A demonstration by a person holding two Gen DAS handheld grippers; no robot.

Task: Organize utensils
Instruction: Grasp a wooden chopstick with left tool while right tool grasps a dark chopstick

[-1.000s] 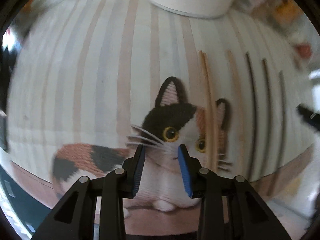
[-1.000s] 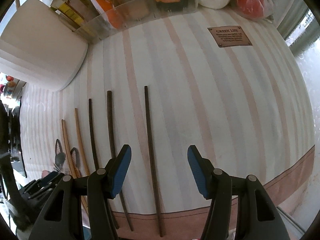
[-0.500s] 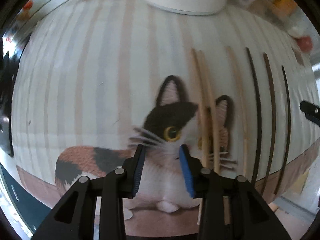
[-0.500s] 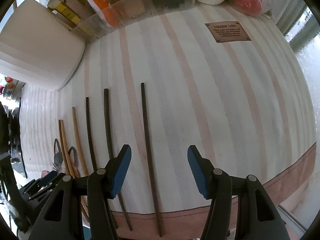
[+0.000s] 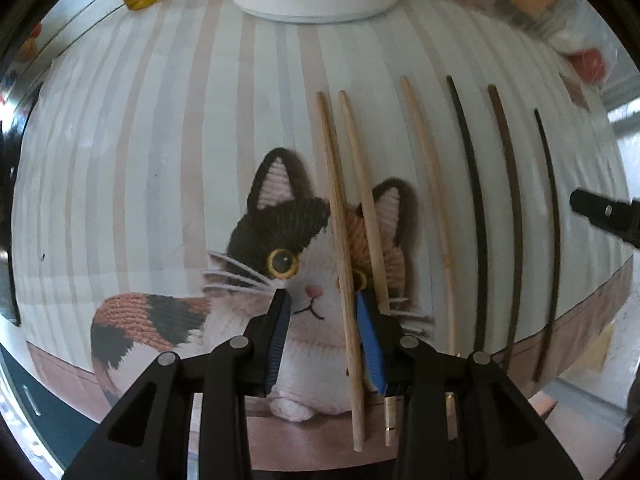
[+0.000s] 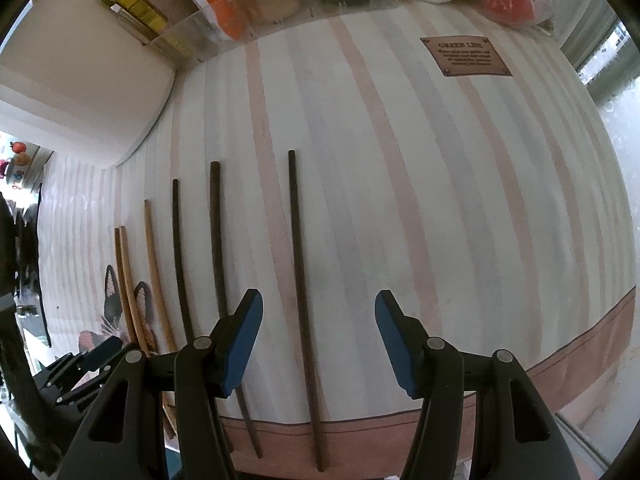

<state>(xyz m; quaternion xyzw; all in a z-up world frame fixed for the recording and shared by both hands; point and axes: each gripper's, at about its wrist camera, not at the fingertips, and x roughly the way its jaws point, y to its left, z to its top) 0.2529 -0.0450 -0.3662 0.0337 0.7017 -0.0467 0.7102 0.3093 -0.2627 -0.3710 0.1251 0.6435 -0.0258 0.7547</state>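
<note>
A: In the left wrist view, the left gripper (image 5: pixel 322 312) has slid sideways along the bench (image 5: pixel 160 160) since a second ago. Then its fingers framed only the cat picture (image 5: pixel 280 264); now the leftmost pale chopstick (image 5: pixel 338 216) runs up between them, close to the right finger. The fingers stand part open, released, with no pad pressing on it.

B: And the rest?

A: A second pale one (image 5: pixel 362 192) lies just beside it, nearly touching at the near end. A third pale one (image 5: pixel 428 184) and three dark chopsticks (image 5: pixel 478 216) lie further right, spaced apart, all flat on the striped cloth.

B: The right wrist view?

A: The right gripper (image 6: pixel 318 320) is unchanged: fingers released, wide, hovering over the rightmost dark chopstick (image 6: pixel 298 272), gripping nothing. The left gripper shows at the lower left.

B: So what does the shift mean?

A: The left looks lined up to pick the leftmost pale one, probably to even the row or pair it. Closing is the step left.
</note>
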